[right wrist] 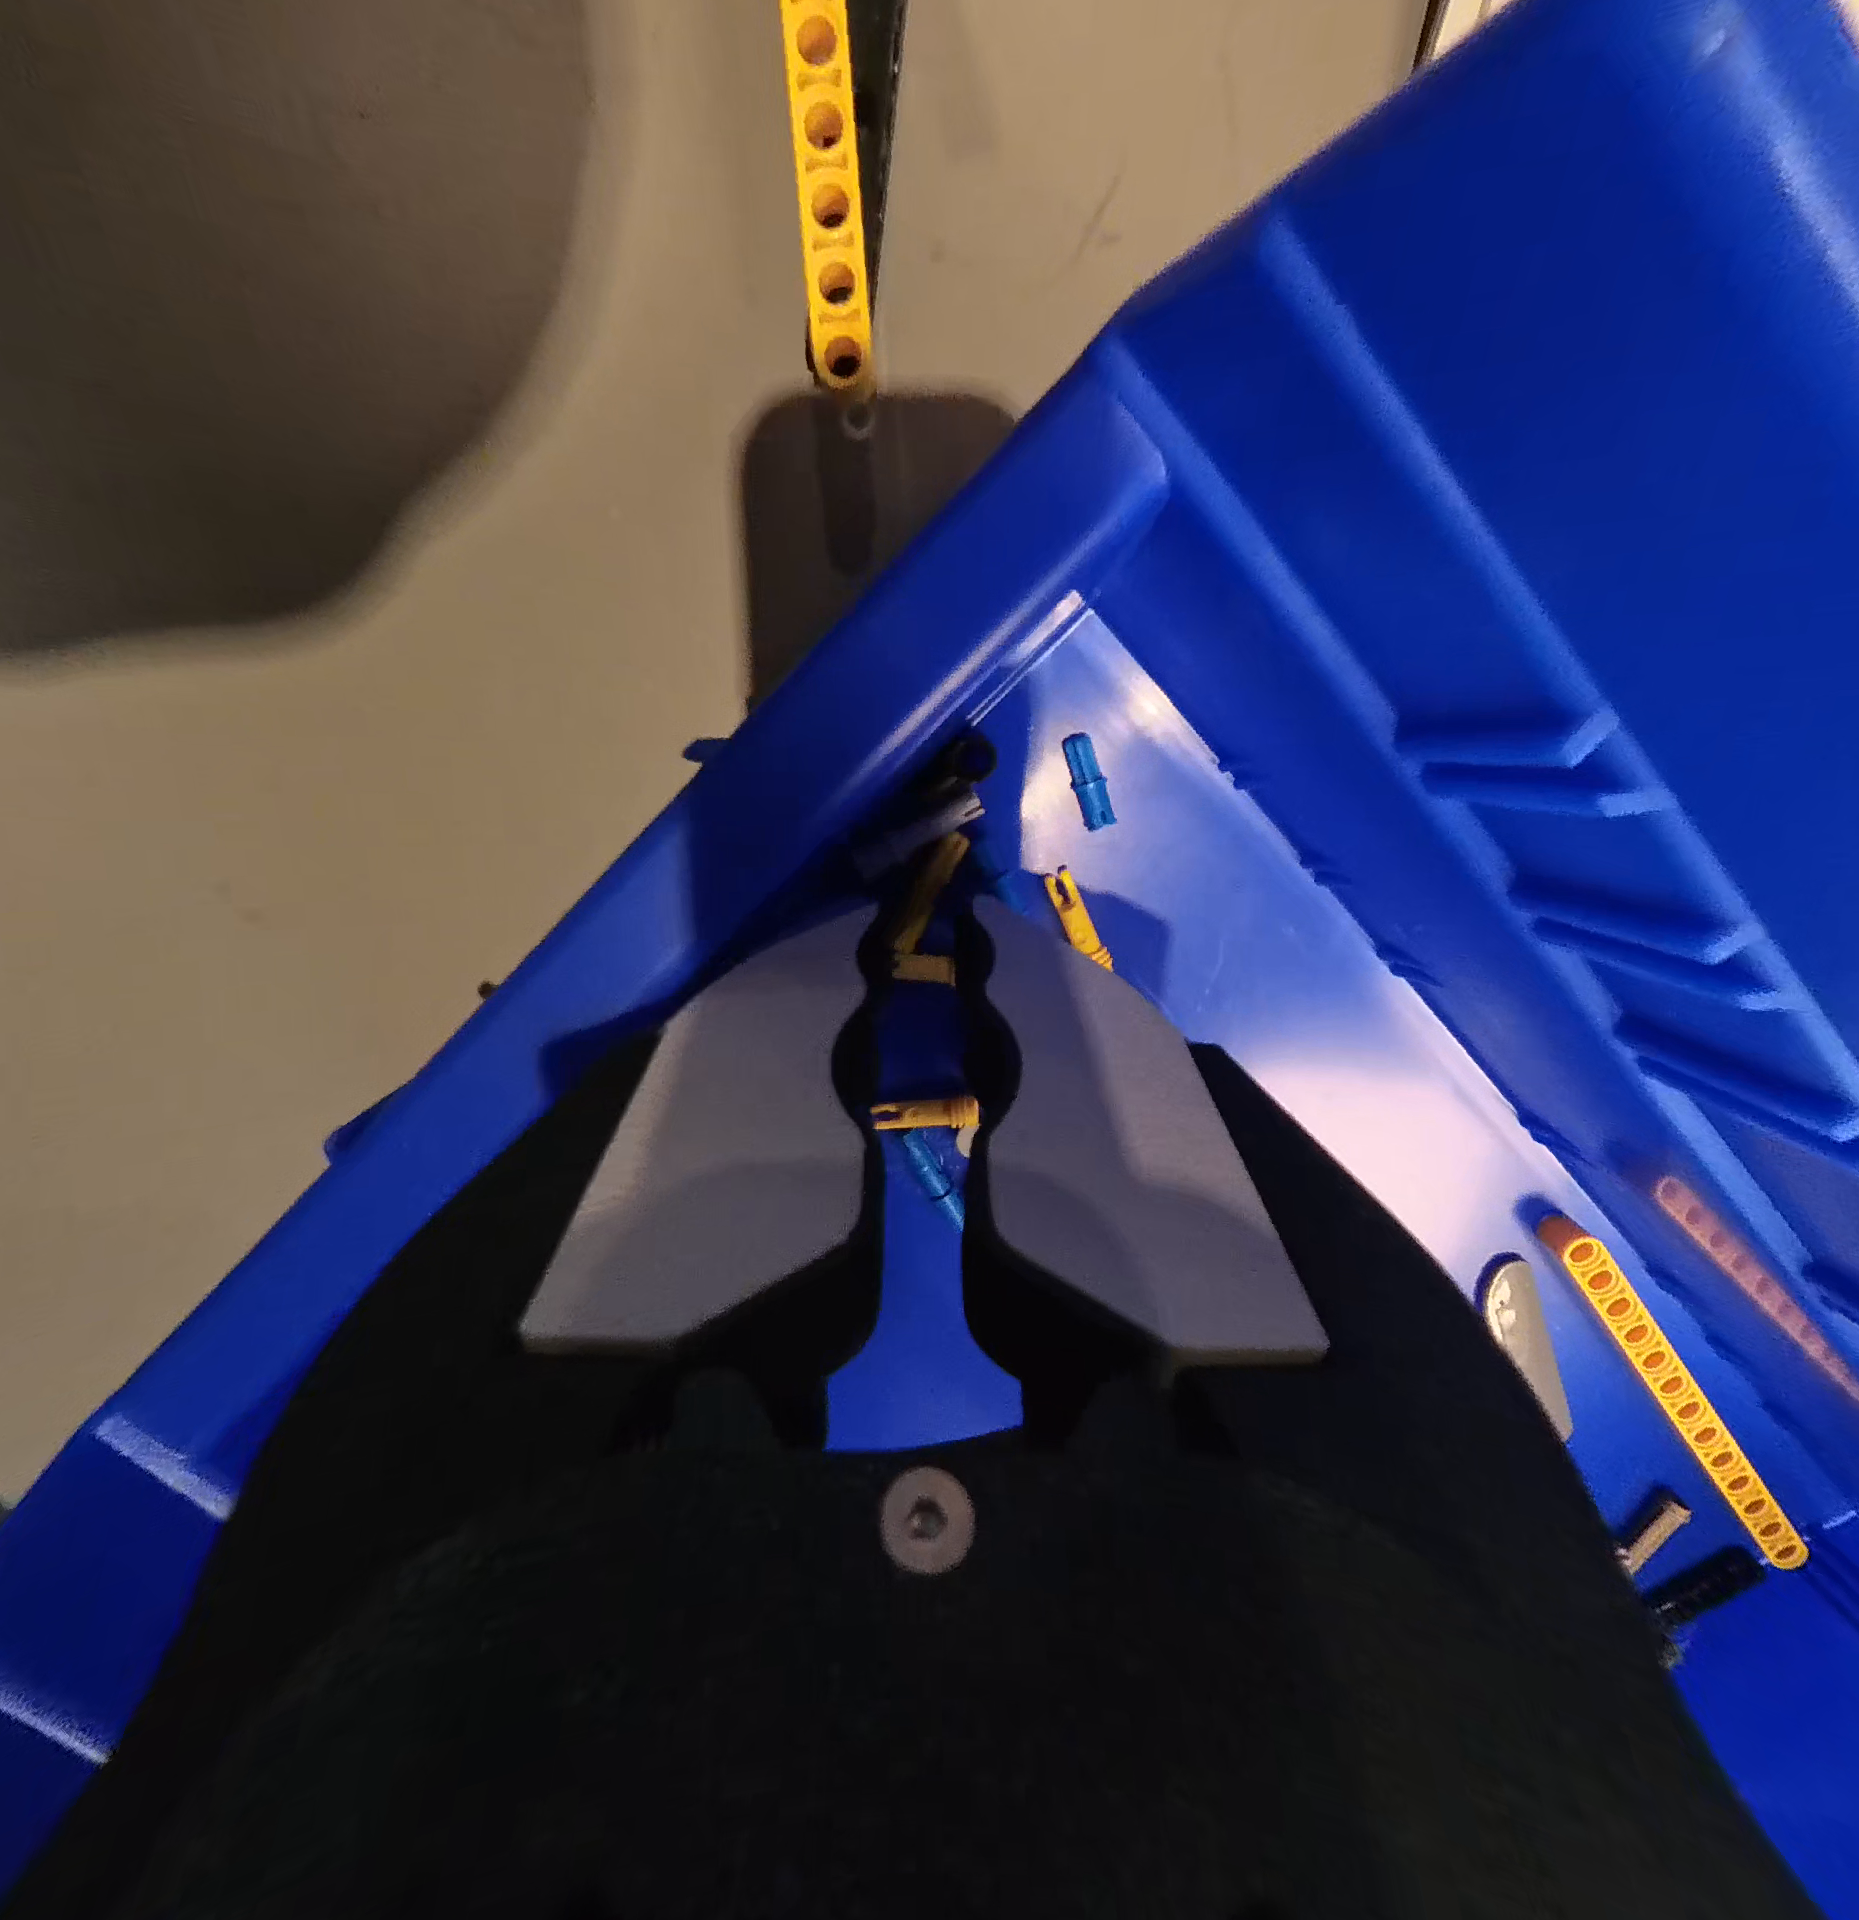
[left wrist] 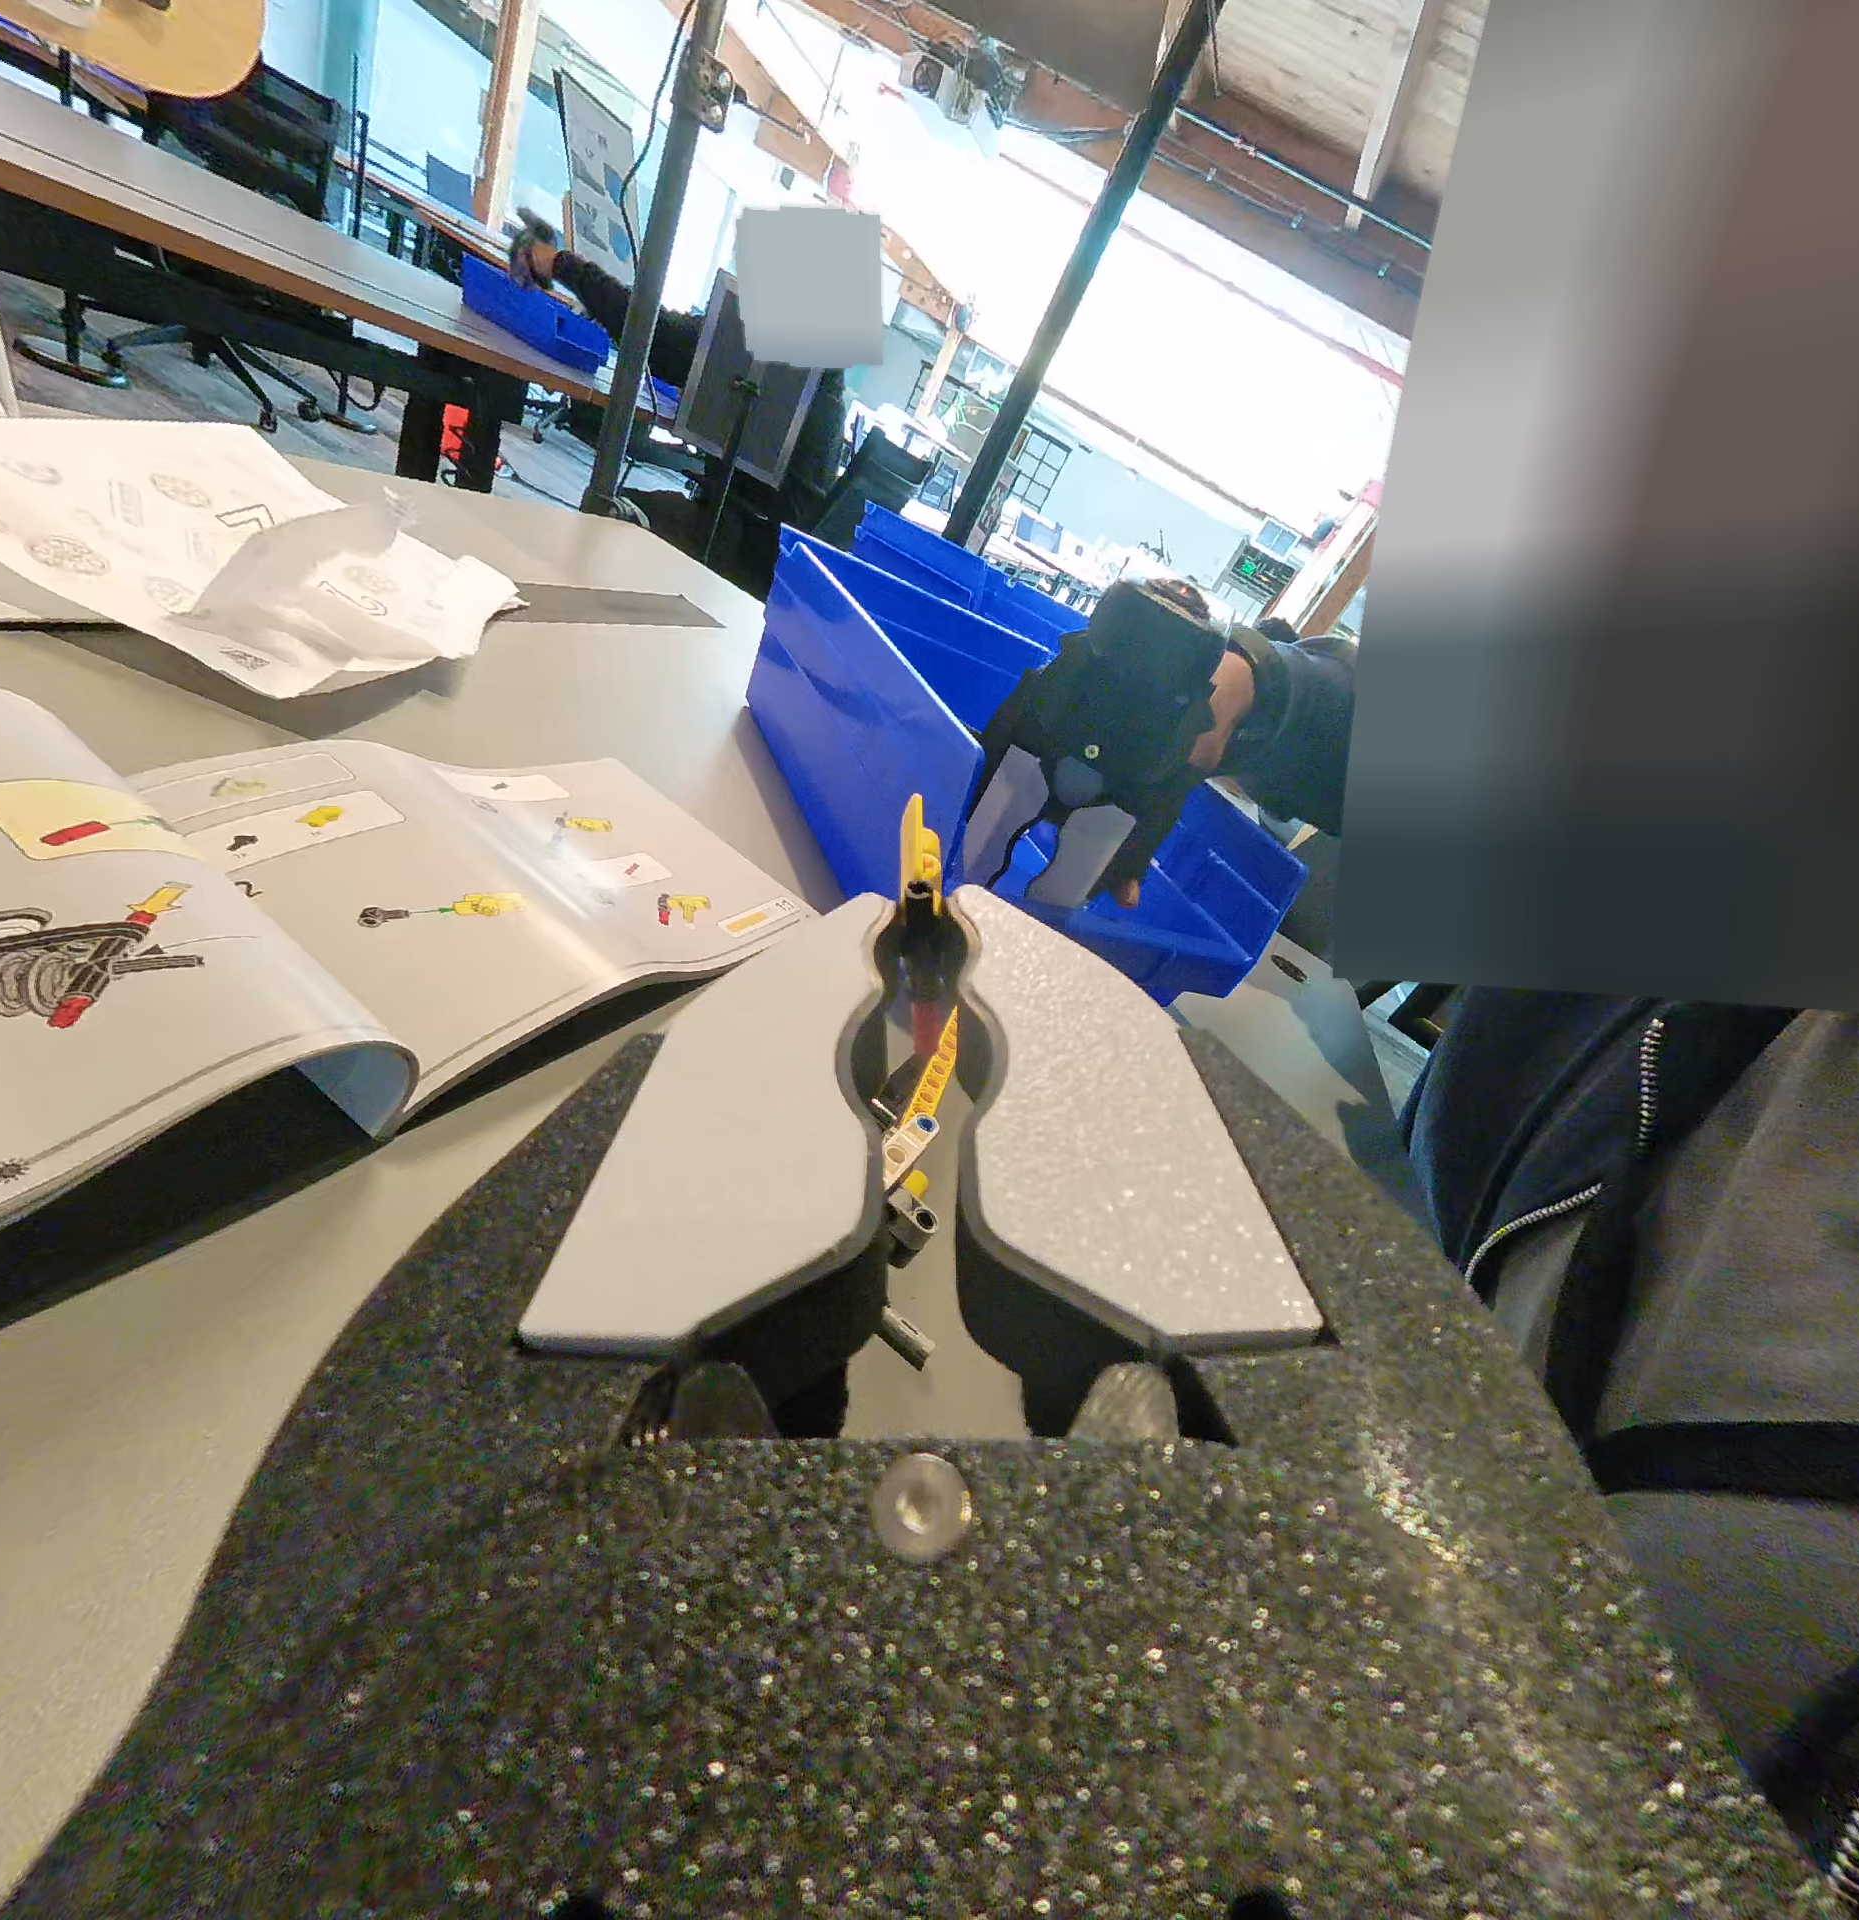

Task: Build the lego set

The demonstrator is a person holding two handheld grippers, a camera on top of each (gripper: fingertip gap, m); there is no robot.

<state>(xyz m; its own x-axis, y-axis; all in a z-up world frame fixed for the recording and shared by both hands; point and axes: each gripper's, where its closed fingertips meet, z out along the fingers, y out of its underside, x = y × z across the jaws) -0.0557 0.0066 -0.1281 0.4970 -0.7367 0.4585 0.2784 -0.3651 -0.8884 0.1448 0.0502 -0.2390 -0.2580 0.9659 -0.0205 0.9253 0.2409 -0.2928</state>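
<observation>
My left gripper [left wrist: 921,920] is shut on a lego assembly [left wrist: 923,1081] made of a yellow holed beam, black pins and a red axle, held above the grey table [left wrist: 592,707]. The beam's end also shows at the top of the right wrist view [right wrist: 831,208]. My right gripper [right wrist: 927,920] is down in the near corner of a blue bin [right wrist: 1008,540]. Its jaws are closed to a narrow gap on a small yellow pin [right wrist: 920,966] among loose yellow, blue and black pins. The right gripper also shows in the left wrist view [left wrist: 1065,847], inside the bin [left wrist: 863,717].
An open instruction booklet [left wrist: 385,883] and a torn white paper bag [left wrist: 312,603] lie on the table to the left. The bin also holds a long yellow beam [right wrist: 1683,1403], a blue pin [right wrist: 1089,781] and a grey part [right wrist: 1522,1340]. A person's dark jacket [left wrist: 1631,1195] is close on the right. One gripper's finger ends stand about 25 centimeters off the other's.
</observation>
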